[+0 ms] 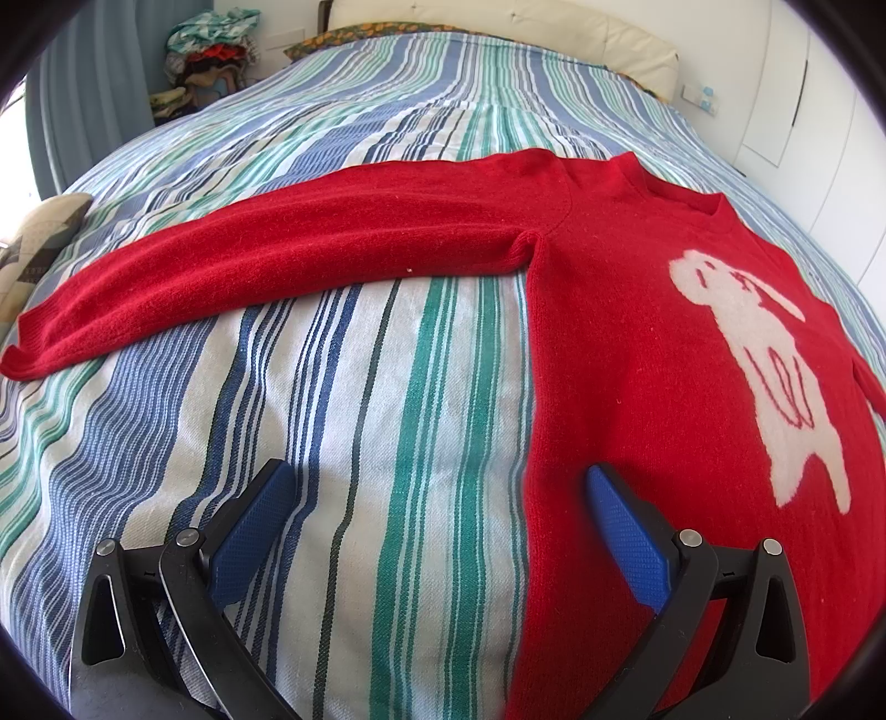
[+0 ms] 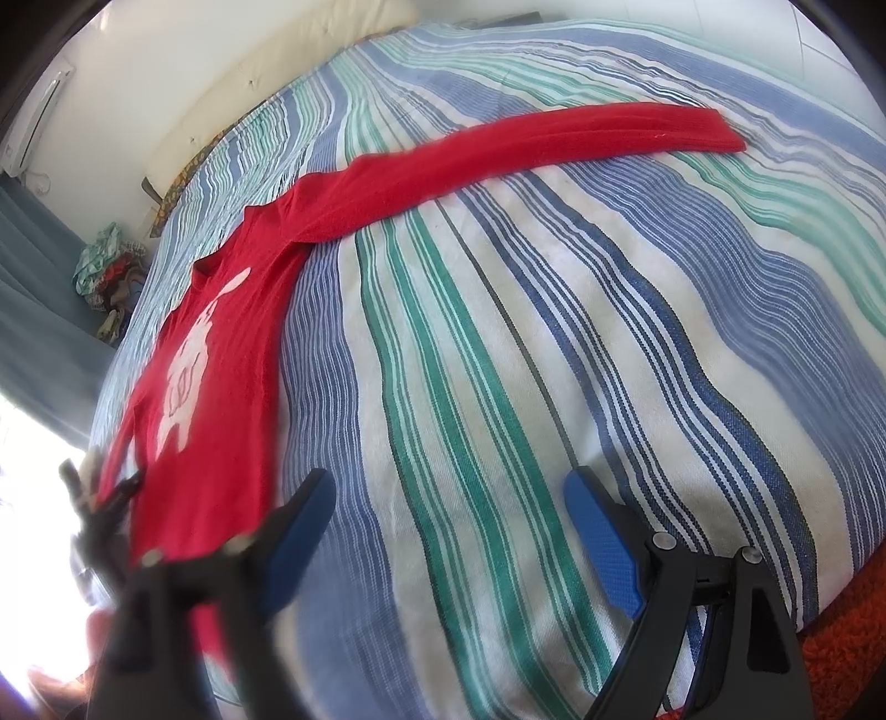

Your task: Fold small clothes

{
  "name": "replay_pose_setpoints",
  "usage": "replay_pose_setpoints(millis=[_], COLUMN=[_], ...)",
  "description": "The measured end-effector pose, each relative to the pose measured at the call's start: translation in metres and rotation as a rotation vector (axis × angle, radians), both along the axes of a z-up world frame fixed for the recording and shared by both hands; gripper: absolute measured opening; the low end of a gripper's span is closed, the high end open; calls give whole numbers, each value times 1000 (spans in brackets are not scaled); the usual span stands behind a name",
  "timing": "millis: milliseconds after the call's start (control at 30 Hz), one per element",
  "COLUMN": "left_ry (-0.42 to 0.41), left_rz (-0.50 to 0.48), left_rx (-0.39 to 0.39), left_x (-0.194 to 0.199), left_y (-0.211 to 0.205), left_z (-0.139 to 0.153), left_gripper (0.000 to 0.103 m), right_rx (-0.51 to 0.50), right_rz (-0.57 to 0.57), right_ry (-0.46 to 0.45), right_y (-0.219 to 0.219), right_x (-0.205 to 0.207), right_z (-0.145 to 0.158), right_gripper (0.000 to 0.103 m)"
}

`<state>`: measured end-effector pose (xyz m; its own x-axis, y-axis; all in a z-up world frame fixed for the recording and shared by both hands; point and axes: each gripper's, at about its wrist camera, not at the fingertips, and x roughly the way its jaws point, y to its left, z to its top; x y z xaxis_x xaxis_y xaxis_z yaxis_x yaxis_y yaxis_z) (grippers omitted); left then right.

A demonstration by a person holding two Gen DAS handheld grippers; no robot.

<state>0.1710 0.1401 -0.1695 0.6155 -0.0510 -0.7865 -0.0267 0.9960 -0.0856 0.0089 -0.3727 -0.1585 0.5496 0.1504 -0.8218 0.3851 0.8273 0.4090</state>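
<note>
A red sweater (image 1: 626, 343) with a white rabbit figure (image 1: 775, 360) lies flat, front up, on the striped bedspread (image 1: 376, 399). One sleeve (image 1: 266, 266) stretches out straight to the left. My left gripper (image 1: 440, 476) is open just above the bed at the sweater's side edge, its right finger over the red knit and its left finger over bare bedspread. In the right wrist view the sweater (image 2: 221, 343) lies at the left, with its other sleeve (image 2: 526, 144) reaching toward the upper right. My right gripper (image 2: 448, 482) is open over the striped bedspread (image 2: 498, 332), empty, its left finger at the sweater's hem corner.
A heap of clothes (image 1: 213, 55) stands beyond the bed's far left corner beside a blue curtain. A patterned pillow (image 1: 33, 249) lies at the left edge, with a cream headboard (image 1: 554, 33) at the back and white cupboard doors (image 1: 819, 111) to the right. An orange rug (image 2: 853, 637) lies below the bed's near edge.
</note>
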Motion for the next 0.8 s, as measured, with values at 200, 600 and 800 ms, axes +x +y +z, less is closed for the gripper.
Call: replay_pose_setpoints(millis=[200,600,800], left_ry=[0,0,0], left_rz=[0,0,0], left_rx=[0,0,0], left_x=[0,0,0], left_y=[0,0,0], left_z=[0,0,0], left_gripper=[103,103,103], right_rx=[9,8,6], right_rz=[-3,0,1], right_ry=[-2,-4,-2], right_y=[-1,-2,-2], right_x=[1,0,1], right_z=[-1,-1,-2], right_gripper=[85,85,85])
